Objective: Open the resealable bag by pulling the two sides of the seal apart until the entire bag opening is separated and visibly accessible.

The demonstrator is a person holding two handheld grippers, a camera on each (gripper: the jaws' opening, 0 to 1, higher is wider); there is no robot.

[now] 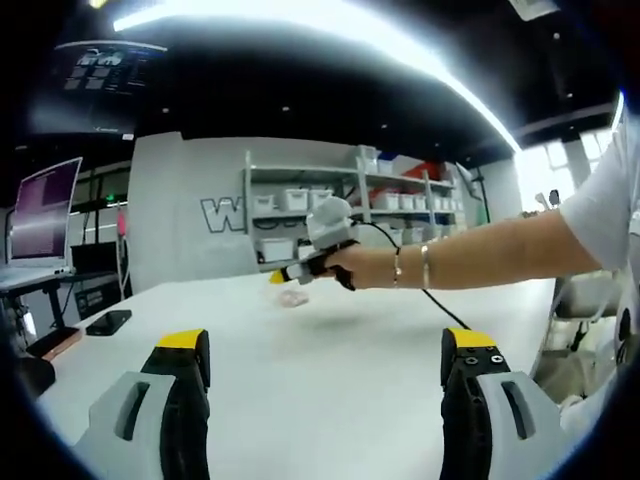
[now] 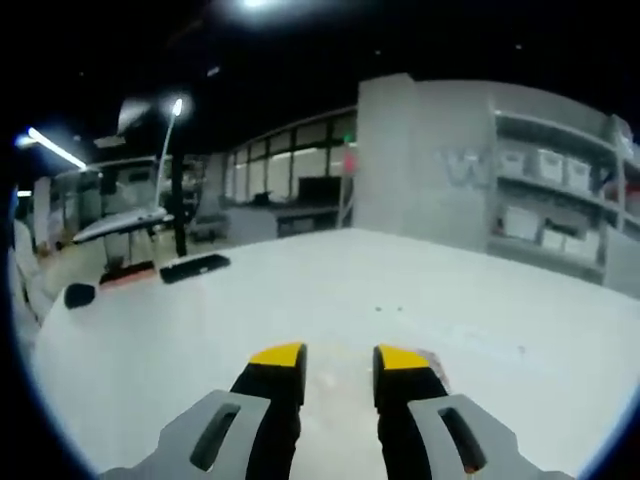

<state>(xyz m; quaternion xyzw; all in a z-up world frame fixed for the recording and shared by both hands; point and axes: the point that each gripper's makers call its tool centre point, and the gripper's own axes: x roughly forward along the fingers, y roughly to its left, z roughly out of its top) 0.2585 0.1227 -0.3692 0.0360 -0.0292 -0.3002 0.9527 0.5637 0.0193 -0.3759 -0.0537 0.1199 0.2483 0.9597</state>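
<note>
A: Starting at the left edge of the left gripper view, what is sitting there?

B: A monitor [image 1: 42,212] is glowing on a side desk, and a dark phone [image 1: 108,322] is lying near the edge of the white table [image 1: 330,380]. The left gripper [image 1: 325,360] is hovering above the table with its jaws spread wide and nothing between them.

A: And further right?

B: The right gripper [image 1: 300,270] is reaching out over the table in a person's hand [image 1: 345,265], an arm [image 1: 480,255] with bracelets stretching in from the right. Just under its yellow tips a small pinkish bag [image 1: 293,298] is lying on the table.

A: Is it gripping the bag?

B: In the right gripper view, the right gripper [image 2: 340,362] is showing its jaws drawn close together with a narrow gap between them. The bag [image 2: 432,368] is peeking out beside the right jaw, on the table [image 2: 300,290]. I cannot tell whether it is pinched. Shelves [image 1: 350,205] of white bins are standing behind.
</note>
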